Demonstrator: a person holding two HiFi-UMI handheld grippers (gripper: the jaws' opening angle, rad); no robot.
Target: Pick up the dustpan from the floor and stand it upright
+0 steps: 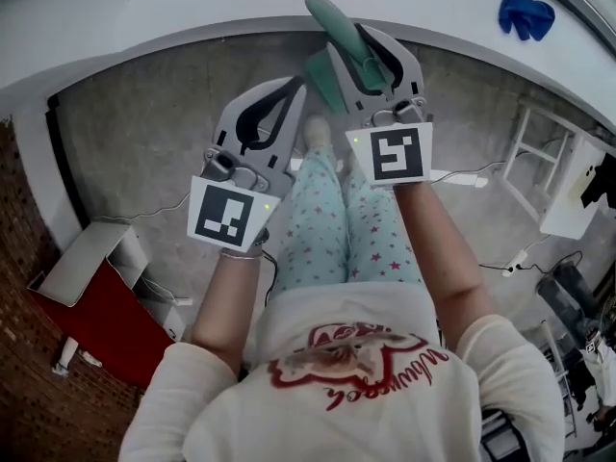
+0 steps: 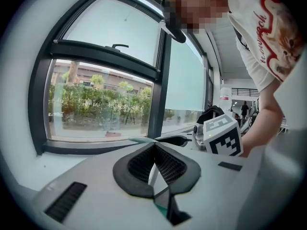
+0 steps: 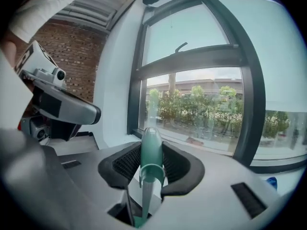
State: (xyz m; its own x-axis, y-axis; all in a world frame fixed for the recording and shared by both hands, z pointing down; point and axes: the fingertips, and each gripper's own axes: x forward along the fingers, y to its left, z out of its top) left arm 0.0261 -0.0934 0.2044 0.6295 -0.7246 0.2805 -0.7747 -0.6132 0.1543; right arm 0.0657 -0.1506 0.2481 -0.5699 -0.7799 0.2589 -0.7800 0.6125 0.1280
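Observation:
The teal dustpan (image 1: 325, 75) hangs off the floor in front of the person's legs, its long handle (image 1: 332, 17) pointing up toward the window sill. My right gripper (image 1: 372, 35) is shut on that handle, which runs between the black pads (image 3: 125, 163) and sticks out past the tips as a rounded teal end (image 3: 150, 150). My left gripper (image 1: 293, 86) is just left of the pan, level with it, its jaws shut with nothing held. From the left gripper view (image 2: 154, 145), the right gripper's marker cube (image 2: 223, 136) shows close by on the right.
A white window sill (image 1: 192, 8) and a dark-framed window (image 2: 160, 80) lie straight ahead. A blue cloth (image 1: 526, 13) lies on the sill. A red box with a cardboard flap (image 1: 101, 301) stands at the left, a white rack (image 1: 544, 166) and cables (image 1: 481, 176) at the right.

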